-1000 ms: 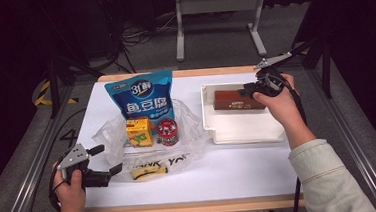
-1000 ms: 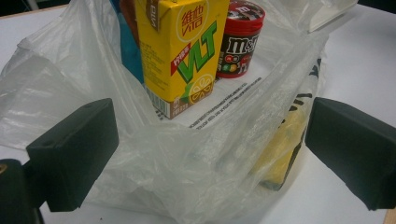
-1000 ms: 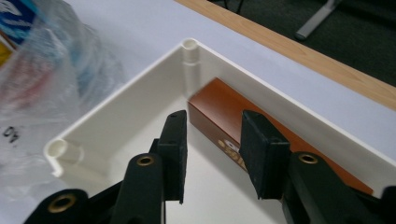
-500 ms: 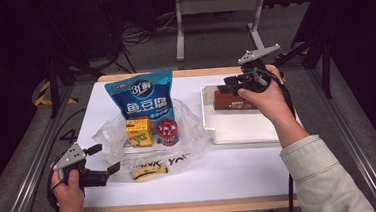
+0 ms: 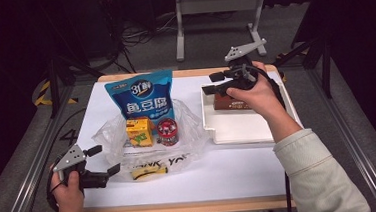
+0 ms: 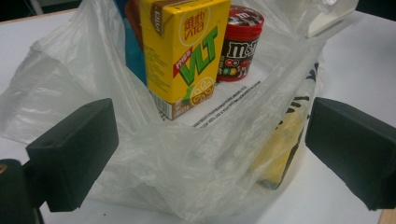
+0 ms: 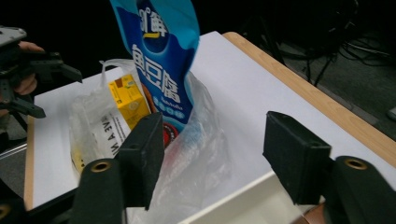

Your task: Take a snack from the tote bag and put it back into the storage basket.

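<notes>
A clear plastic bag (image 5: 190,131) lies open on the white table. In it stand a blue snack pouch (image 5: 140,97), a yellow drink carton (image 5: 138,132) and a red M&M's tub (image 5: 167,131). My left gripper (image 5: 107,159) rests at the bag's near left corner, open; in its own view the wide jaws flank crumpled bag film (image 6: 196,163) without pressing it. My right gripper (image 5: 210,83) hovers over the left end of the white tray (image 5: 243,129); its jaws have just been opening and hold nothing. A brown box (image 5: 225,103) lies in the tray, partly under that hand.
A flat yellow packet (image 5: 148,172) lies under the bag's front edge, near the left gripper. The right gripper view looks past the tray rim (image 7: 233,200) toward the pouch (image 7: 161,60) and carton (image 7: 130,102). Wooden table edges border the white surface.
My right gripper has lifted off the brown box and moved left and up, jaws spreading wider. The box stays in the tray. My left gripper has kept still.
</notes>
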Available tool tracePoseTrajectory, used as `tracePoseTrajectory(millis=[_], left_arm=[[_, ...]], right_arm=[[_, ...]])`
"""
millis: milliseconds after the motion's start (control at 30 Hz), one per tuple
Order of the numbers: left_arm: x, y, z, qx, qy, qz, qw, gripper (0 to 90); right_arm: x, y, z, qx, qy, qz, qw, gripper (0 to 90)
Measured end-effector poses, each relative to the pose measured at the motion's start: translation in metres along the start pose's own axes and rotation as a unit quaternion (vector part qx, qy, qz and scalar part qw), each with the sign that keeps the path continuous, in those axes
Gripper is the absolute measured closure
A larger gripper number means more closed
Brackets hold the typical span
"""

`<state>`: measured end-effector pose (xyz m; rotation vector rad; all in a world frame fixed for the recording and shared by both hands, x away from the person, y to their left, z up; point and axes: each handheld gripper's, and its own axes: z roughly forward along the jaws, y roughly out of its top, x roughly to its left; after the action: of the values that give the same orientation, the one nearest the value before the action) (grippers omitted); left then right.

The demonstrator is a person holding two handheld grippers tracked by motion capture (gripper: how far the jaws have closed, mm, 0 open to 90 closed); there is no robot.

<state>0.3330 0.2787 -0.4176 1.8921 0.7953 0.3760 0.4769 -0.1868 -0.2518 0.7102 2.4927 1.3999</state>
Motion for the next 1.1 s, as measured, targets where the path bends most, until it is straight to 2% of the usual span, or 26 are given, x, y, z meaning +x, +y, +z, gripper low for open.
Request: tracePoseTrajectory(millis=[267, 433, 667, 1100], left_arm=[[-0.002, -0.003, -0.004, 0.002, 0.001, 0.002, 1.0000, 3.2], [-0.003, -0.004, -0.006, 0.001, 0.001, 0.001, 1.0000, 3.2], [-0.001, -0.004, -0.006, -0.001, -0.003, 0.001, 1.0000, 3.2], [0.000, -0.003, -0.002, 0.000, -0.015, 0.002, 0.9999, 3.2]], right_arm=[[0.003, 0.008, 0.017, -0.017, 0.015, -0.019, 0.9996, 33.4], [0.004, 0.016, 0.033, -0.007, 0.024, -0.032, 0.9992, 33.4], [0.002, 0.025, 0.059, -0.005, 0.036, -0.036, 0.9987, 33.4], [0.004, 0.040, 0.091, -0.005, 0.050, -0.052, 0.9974, 33.7]])
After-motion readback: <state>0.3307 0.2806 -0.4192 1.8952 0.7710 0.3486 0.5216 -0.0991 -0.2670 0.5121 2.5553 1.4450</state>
